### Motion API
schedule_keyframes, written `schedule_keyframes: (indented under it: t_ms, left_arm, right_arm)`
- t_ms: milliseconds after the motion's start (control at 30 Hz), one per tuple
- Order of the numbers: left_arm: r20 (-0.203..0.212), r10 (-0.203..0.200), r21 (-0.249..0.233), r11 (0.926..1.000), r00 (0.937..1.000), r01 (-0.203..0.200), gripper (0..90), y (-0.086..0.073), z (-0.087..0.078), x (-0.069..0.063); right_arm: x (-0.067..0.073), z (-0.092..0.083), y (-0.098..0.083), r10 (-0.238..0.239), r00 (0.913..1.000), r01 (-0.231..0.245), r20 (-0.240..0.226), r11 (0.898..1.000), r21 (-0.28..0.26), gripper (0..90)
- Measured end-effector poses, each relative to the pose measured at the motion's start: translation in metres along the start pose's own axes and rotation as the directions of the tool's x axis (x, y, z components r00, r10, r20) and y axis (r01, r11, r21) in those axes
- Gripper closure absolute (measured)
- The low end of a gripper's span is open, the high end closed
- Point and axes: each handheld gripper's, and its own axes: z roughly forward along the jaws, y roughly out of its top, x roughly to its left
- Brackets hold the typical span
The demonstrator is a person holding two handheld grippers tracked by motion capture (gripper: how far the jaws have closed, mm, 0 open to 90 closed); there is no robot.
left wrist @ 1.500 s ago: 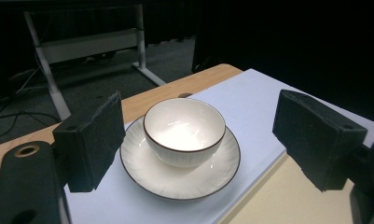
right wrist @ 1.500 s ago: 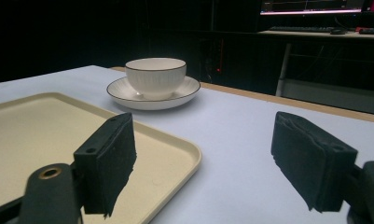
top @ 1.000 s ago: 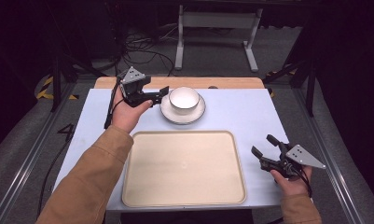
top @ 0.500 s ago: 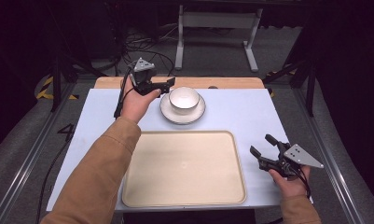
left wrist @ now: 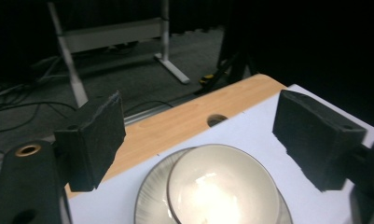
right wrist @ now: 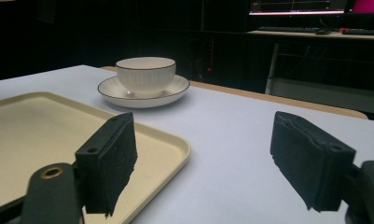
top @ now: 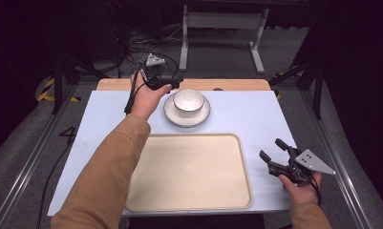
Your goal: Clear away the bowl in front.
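Bowl: a round white bowl point(top: 188, 101) with fine vertical ribbing and a thin dark rim line is sitting in the middle of a matching saucer point(top: 170, 111) at the far centre of the surface point(top: 256, 114).
Bowl interior: the left gripper view is showing it glossy, with a bright glare at the bottom point(left wrist: 222, 186).
Bowl side: the right gripper view is showing the ribbed wall point(right wrist: 145, 74) and the saucer's flared lip point(right wrist: 175, 91).
Left tongs: the left tongs point(top: 172, 84) are hovering just beside the bowl's far-left edge, pads apart with nothing between them, having just been closing a little.
Right tongs: the right tongs point(top: 270, 151) are standing apart near the right edge, empty, having just been closing slightly.
Tray: a smooth cream rectangular tray point(top: 189, 205) with rounded corners and a raised rim is lying near the person.
Surface: pale blue matte sheet over a wooden board point(top: 237, 85).
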Motion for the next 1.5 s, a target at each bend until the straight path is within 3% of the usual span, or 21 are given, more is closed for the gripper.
schedule_keyframes:
  t_ms: [33, 100, 200, 333, 400, 500, 633, 700, 800, 867, 1000, 1067, 1133, 1200, 1400, 1467, 1500]
  left_arm:
    - [-0.013, -0.003, 0.01, 0.9999, 0.9999, 0.003, 21.8, 0.0, 0.002, -0.001]
    - [0.009, -0.002, 0.042, 0.9991, 1.0, 0.002, 22.6, 0.001, 0.008, -0.001]
    - [0.003, 0.032, 0.072, 0.9969, 0.9995, -0.032, 24.1, 0.0, 0.015, -0.005]
    - [-0.008, 0.019, 0.117, 0.993, 0.9998, -0.018, 31.3, -0.001, 0.02, -0.002]
    - [-0.013, 0.006, 0.151, 0.9886, 0.9999, -0.004, 32.0, -0.003, 0.024, 0.001]
    - [-0.006, 0.0, 0.233, 0.9724, 1.0, 0.002, 34.7, -0.002, 0.029, 0.004]
    - [-0.004, 0.002, 0.248, 0.9688, 1.0, -0.001, 35.1, -0.001, 0.034, 0.003]
    - [-0.004, -0.004, 0.272, 0.9623, 1.0, 0.005, 37.2, -0.001, 0.038, 0.002]
    - [-0.009, -0.005, 0.285, 0.9584, 0.9999, 0.008, 38.0, -0.003, 0.042, -0.001]
    - [-0.002, -0.01, 0.321, 0.947, 0.9999, 0.01, 39.4, -0.006, 0.047, -0.002]
    - [-0.033, 0.009, 0.362, 0.9321, 0.9994, 0.004, 48.0, -0.007, 0.052, -0.002]
    - [-0.047, 0.009, 0.367, 0.9303, 0.9988, 0.009, 51.8, -0.008, 0.055, -0.003]
    - [-0.04, -0.011, 0.401, 0.9158, 0.9991, 0.026, 51.1, -0.01, 0.06, -0.003]
    - [-0.049, -0.012, 0.419, 0.9075, 0.9988, 0.031, 50.3, -0.013, 0.064, -0.003]
    - [-0.064, -0.044, 0.484, 0.8724, 0.997, 0.07, 48.7, -0.024, 0.077, 0.002]
    - [-0.065, -0.049, 0.487, 0.8704, 0.9967, 0.075, 48.7, -0.025, 0.078, 0.002]
    - [-0.061, -0.055, 0.498, 0.8637, 0.9966, 0.078, 48.7, -0.027, 0.079, 0.003]
  right_arm:
    - [0.0, -0.001, 0.0, 0.0, 1.0, 0.0, 0.002, 1.0, 0.002, 23.8]
    - [0.0, -0.003, 0.0, 0.0, 1.0, 0.0, 0.004, 1.0, 0.003, 23.9]
    - [0.0, -0.005, 0.0, 0.0, 1.0, 0.0, 0.008, 1.0, 0.004, 23.9]
    - [0.001, -0.007, 0.0, -0.003, 0.9999, 0.003, 0.01, 1.0, 0.004, 24.2]
    - [0.001, -0.007, 0.0, -0.007, 0.9999, 0.007, 0.007, 1.0, 0.007, 24.2]
    - [0.001, -0.008, -0.001, -0.009, 0.9999, 0.009, 0.009, 1.0, 0.01, 24.5]
    - [0.001, -0.01, -0.001, -0.007, 0.9999, 0.007, 0.014, 1.0, 0.013, 24.7]
    - [0.001, -0.011, -0.001, -0.008, 0.9999, 0.008, 0.014, 1.0, 0.012, 24.7]
    - [0.002, -0.011, -0.001, -0.004, 0.9999, 0.004, 0.012, 1.0, 0.009, 24.7]
    - [0.002, -0.011, -0.001, -0.005, 1.0, 0.005, 0.008, 1.0, 0.007, 24.7]
    - [0.001, -0.011, -0.001, 0.0, 1.0, 0.0, 0.005, 1.0, 0.006, 24.7]
    - [0.001, -0.011, -0.001, 0.002, 1.0, -0.002, 0.004, 1.0, 0.004, 24.7]
    - [0.001, -0.011, -0.001, 0.005, 1.0, -0.005, 0.001, 1.0, 0.004, 24.7]
    - [0.001, -0.012, -0.001, 0.004, 1.0, -0.004, -0.004, 1.0, 0.004, 24.8]
    - [0.001, -0.012, -0.001, 0.005, 1.0, -0.005, -0.007, 1.0, 0.003, 24.9]
    - [0.001, -0.012, -0.001, 0.006, 1.0, -0.006, -0.006, 1.0, 0.003, 24.9]
    - [0.001, -0.012, -0.001, 0.006, 1.0, -0.005, -0.007, 1.0, 0.004, 24.9]
